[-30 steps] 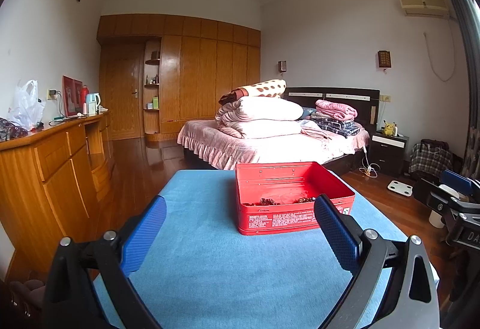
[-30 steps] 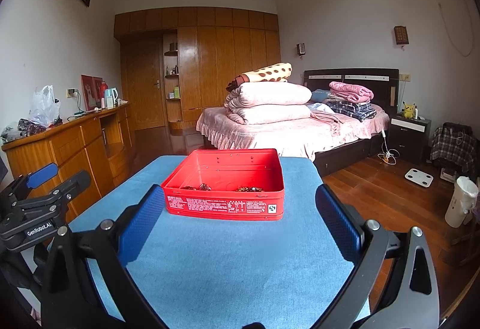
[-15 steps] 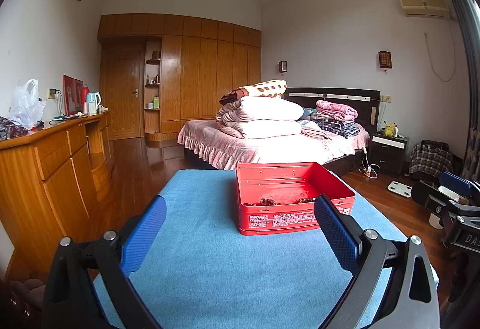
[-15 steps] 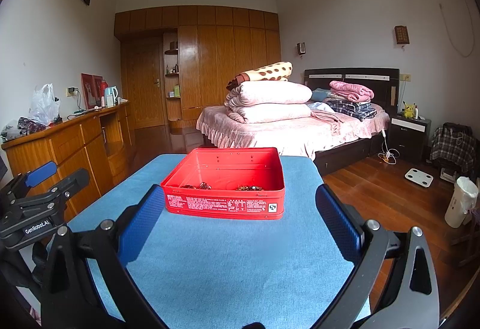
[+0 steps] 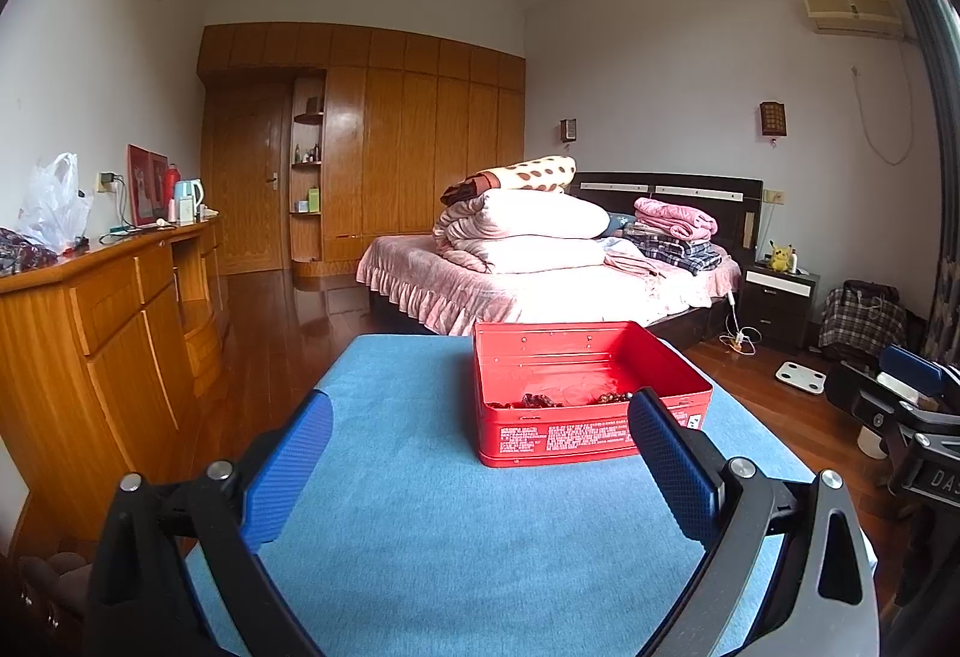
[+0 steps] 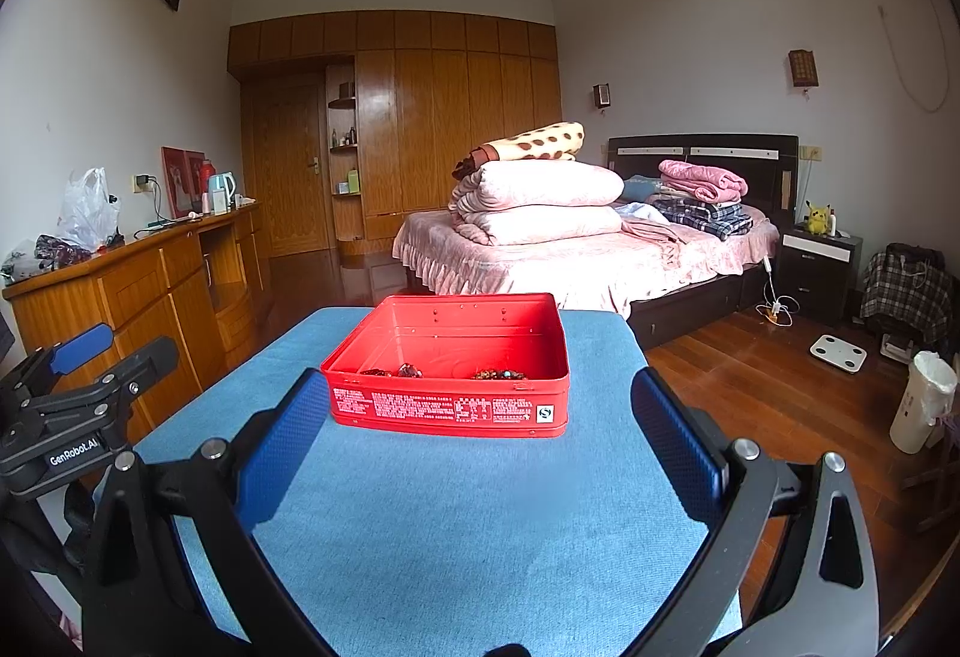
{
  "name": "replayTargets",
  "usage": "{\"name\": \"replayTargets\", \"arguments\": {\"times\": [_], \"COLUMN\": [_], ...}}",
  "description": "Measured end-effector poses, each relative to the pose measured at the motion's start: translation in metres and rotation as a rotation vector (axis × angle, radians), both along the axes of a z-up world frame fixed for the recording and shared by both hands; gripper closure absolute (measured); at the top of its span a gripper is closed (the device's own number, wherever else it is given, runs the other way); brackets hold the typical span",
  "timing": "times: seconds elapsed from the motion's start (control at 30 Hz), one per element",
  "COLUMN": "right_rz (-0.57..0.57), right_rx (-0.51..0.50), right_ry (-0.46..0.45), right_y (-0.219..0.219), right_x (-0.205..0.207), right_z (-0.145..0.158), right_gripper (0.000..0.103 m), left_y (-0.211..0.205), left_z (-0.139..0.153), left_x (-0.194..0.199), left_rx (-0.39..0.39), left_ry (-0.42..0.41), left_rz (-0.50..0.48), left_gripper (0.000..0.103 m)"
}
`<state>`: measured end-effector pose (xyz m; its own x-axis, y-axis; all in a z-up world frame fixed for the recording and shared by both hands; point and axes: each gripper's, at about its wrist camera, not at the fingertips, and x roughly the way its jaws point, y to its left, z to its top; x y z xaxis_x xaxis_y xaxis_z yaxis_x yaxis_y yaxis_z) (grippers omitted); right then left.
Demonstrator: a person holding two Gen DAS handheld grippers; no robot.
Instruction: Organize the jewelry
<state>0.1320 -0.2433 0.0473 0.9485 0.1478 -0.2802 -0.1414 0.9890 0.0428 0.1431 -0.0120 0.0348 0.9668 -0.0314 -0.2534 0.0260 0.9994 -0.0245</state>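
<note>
A red metal box [image 5: 585, 429] stands open on a blue-covered table [image 5: 420, 507]; it also shows in the right wrist view [image 6: 447, 405]. Beaded jewelry [image 5: 543, 401] lies on its floor near the front wall, seen too in the right wrist view [image 6: 498, 374]. My left gripper [image 5: 480, 465] is open and empty, hovering above the table short of the box. My right gripper [image 6: 474, 453] is open and empty, also short of the box. Each gripper shows at the edge of the other's view, the right one [image 5: 900, 399] and the left one [image 6: 78, 393].
A wooden dresser [image 5: 90, 333] runs along the left wall. A bed [image 5: 540, 285] with folded quilts stands behind the table. A nightstand [image 6: 819, 261], a floor scale [image 6: 837, 351] and a white bin [image 6: 921, 402] are on the right.
Both views have barely shifted; the grippers stay open and the box has not moved.
</note>
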Motion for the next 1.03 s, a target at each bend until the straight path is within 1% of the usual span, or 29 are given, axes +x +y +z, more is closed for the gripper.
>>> {"name": "replayTargets", "arguments": {"times": [1.03], "right_rz": [0.001], "right_rx": [-0.001], "right_ry": [0.006], "right_y": [0.0013], "right_x": [0.0011], "right_z": [-0.0047], "right_gripper": [0.005], "left_y": [-0.0022], "left_z": [-0.0002], "left_x": [0.0002], "left_rx": [0.014], "left_ry": [0.004], "left_rz": [0.005], "left_gripper": [0.006]}}
